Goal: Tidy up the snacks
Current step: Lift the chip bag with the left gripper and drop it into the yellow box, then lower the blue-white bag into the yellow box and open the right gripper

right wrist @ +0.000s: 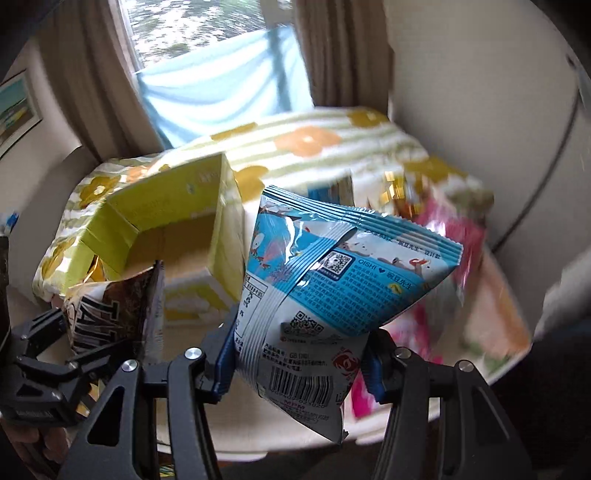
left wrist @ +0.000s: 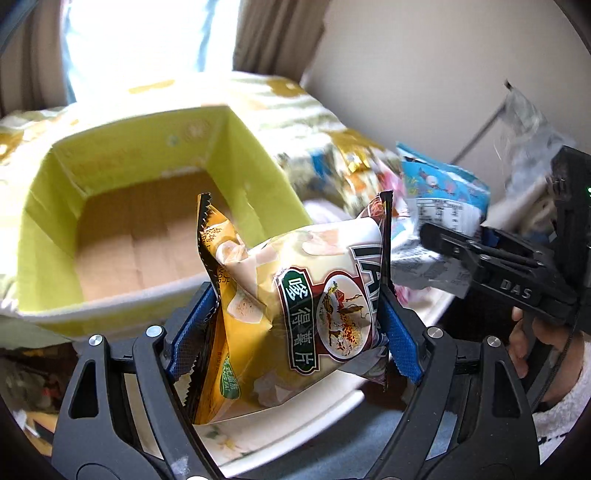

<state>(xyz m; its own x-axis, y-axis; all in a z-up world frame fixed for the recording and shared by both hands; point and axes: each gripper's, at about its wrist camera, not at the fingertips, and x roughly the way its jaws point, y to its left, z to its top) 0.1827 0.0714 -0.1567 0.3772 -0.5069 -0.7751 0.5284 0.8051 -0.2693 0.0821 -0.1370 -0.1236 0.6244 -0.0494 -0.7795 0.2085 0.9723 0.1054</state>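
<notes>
My left gripper (left wrist: 295, 332) is shut on a gold and brown chip bag (left wrist: 295, 310), held in the air in front of the open yellow-green box (left wrist: 48, 206). My right gripper (right wrist: 299, 354) is shut on a blue and white snack bag (right wrist: 332, 280); both of its blue pads press the bag's lower part. In the left wrist view the right gripper (left wrist: 448, 254) and its blue bag (left wrist: 443, 192) hang at the right, beside a hand (left wrist: 535, 339). The right wrist view has the left gripper (right wrist: 110, 332) and the chip bag (right wrist: 110, 306) at lower left. The box (right wrist: 221, 236) looks empty inside.
The box stands on a flowered, striped cloth (right wrist: 332, 151) over a white table (right wrist: 280, 439). More snack packets lie right of the box: gold ones (left wrist: 354, 158) and a pink one (right wrist: 450, 236). Curtains (right wrist: 85, 70) and a window (right wrist: 199, 26) are behind.
</notes>
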